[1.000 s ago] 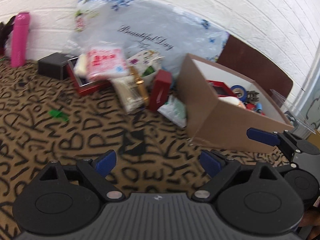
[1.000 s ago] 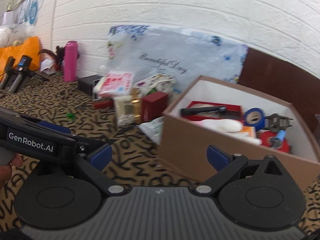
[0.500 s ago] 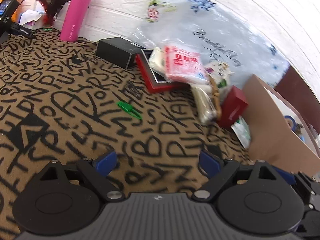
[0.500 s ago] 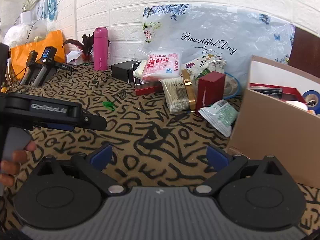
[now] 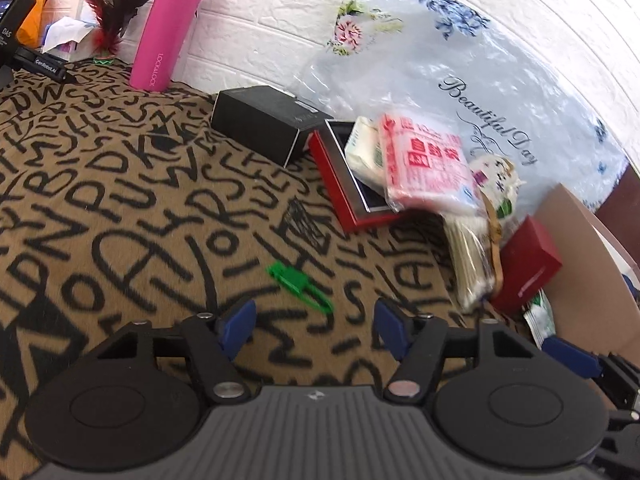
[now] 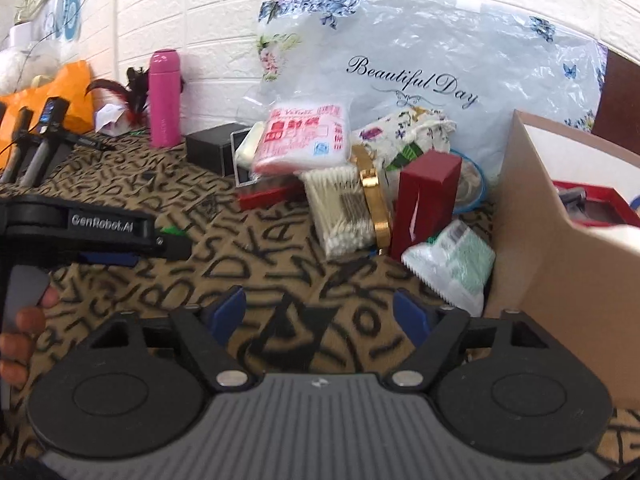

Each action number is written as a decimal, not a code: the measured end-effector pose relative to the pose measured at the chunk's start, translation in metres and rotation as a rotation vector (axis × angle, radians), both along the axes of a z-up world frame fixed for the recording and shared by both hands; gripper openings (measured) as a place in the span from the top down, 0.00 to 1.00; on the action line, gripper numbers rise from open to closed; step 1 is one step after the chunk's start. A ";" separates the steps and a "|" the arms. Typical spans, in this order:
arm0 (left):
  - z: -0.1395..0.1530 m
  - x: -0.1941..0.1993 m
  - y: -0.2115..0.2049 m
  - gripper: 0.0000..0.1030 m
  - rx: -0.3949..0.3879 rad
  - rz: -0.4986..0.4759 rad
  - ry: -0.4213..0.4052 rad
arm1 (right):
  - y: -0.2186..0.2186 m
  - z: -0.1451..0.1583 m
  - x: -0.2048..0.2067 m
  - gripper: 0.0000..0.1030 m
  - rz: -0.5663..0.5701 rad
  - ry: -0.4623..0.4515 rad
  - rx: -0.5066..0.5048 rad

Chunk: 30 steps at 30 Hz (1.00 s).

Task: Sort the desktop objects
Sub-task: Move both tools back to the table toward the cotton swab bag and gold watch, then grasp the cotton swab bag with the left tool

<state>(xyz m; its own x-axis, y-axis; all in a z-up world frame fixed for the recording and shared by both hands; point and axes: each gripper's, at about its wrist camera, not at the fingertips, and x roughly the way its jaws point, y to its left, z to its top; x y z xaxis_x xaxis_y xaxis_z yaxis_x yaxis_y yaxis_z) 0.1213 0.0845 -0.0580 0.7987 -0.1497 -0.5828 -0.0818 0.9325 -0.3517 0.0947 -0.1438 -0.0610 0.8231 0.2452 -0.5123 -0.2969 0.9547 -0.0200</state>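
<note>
My left gripper (image 5: pixel 314 326) has just been narrowing its blue-padded jaws, nothing between them; the green plastic clip (image 5: pixel 299 281) lies flat on the letter-printed cloth (image 5: pixel 120 208) just ahead. My right gripper (image 6: pixel 320 314), also just closing partway and empty, points level-down beside the cardboard box (image 6: pixel 556 280). Beyond the clip: a glossy red tray (image 5: pixel 340 192), a matte black box (image 5: pixel 264 120), then a smooth pink "LOCK&LOCK" bottle (image 5: pixel 168 28). Behind, a crinkled bag (image 6: pixel 440 64) reads "Beautiful Day".

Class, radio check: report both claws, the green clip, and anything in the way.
Left claw open, jaws just been closing, nothing between them. Right claw the same. Green clip flat on the lettered mat, just ahead of the left claw, path clear.
</note>
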 end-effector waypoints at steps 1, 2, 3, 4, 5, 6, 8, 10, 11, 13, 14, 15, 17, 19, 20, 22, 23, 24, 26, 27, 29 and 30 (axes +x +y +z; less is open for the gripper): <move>0.001 0.003 0.000 0.43 0.004 0.005 0.003 | 0.002 0.001 0.006 0.25 0.005 -0.005 0.003; 0.003 0.005 0.000 0.44 0.002 0.002 0.002 | 0.005 0.002 0.012 0.26 0.007 -0.011 0.004; 0.004 0.008 0.001 0.45 -0.014 -0.012 -0.004 | 0.007 0.003 0.018 0.27 0.008 -0.018 0.002; 0.005 0.010 0.003 0.45 -0.037 -0.029 -0.009 | 0.009 0.003 0.024 0.30 0.006 -0.024 -0.002; 0.007 0.012 0.003 0.45 -0.059 -0.040 -0.017 | 0.011 0.004 0.031 0.30 0.005 -0.029 -0.008; 0.008 0.014 0.003 0.45 -0.076 -0.051 -0.026 | 0.013 0.004 0.037 0.30 0.005 -0.035 -0.014; 0.010 0.020 0.001 0.45 -0.097 -0.072 -0.041 | 0.016 0.003 0.050 0.31 0.010 -0.046 -0.034; 0.012 0.026 -0.005 0.45 -0.104 -0.096 -0.050 | 0.019 0.001 0.063 0.31 0.007 -0.048 -0.057; 0.013 0.030 -0.007 0.45 -0.107 -0.108 -0.055 | 0.020 0.000 0.069 0.31 -0.002 -0.050 -0.068; 0.015 0.035 -0.011 0.45 -0.111 -0.126 -0.065 | 0.022 -0.004 0.080 0.31 -0.037 -0.060 -0.093; 0.015 0.038 -0.013 0.45 -0.113 -0.134 -0.067 | 0.021 -0.006 0.085 0.31 -0.044 -0.060 -0.095; 0.014 0.040 -0.015 0.45 -0.117 -0.142 -0.068 | 0.021 -0.008 0.091 0.31 -0.051 -0.055 -0.093; 0.014 0.044 -0.017 0.45 -0.124 -0.152 -0.065 | 0.022 -0.013 0.101 0.30 -0.062 -0.051 -0.114; 0.012 0.047 -0.018 0.45 -0.127 -0.162 -0.058 | 0.020 -0.019 0.114 0.32 -0.072 -0.021 -0.121; 0.012 0.047 -0.018 0.45 -0.128 -0.167 -0.054 | 0.016 -0.021 0.119 0.41 -0.072 0.013 -0.084; 0.012 0.046 -0.017 0.45 -0.132 -0.186 -0.043 | 0.006 -0.020 0.118 0.44 -0.061 0.034 -0.018; 0.012 0.045 -0.016 0.45 -0.139 -0.197 -0.039 | 0.006 -0.019 0.112 0.48 -0.037 0.039 -0.017; 0.012 0.043 -0.016 0.45 -0.148 -0.209 -0.036 | 0.007 -0.018 0.105 0.49 -0.009 0.038 -0.022; 0.014 0.036 -0.017 0.45 -0.163 -0.236 -0.033 | 0.010 -0.016 0.086 0.52 0.058 0.034 -0.029; 0.014 0.032 -0.017 0.44 -0.167 -0.251 -0.032 | 0.012 -0.015 0.075 0.53 0.092 0.034 -0.035; 0.014 0.020 -0.019 0.43 -0.164 -0.274 -0.022 | 0.015 -0.014 0.055 0.54 0.147 0.050 -0.035; 0.013 0.013 -0.020 0.43 -0.163 -0.286 -0.016 | 0.018 -0.014 0.045 0.55 0.162 0.060 -0.039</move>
<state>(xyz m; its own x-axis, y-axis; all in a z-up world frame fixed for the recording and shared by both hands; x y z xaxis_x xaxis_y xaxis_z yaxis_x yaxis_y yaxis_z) 0.1345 0.0642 -0.0451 0.7194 -0.4596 -0.5208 0.1820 0.8483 -0.4972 0.1398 -0.1259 -0.0747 0.7422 0.3509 -0.5710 -0.4484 0.8932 -0.0339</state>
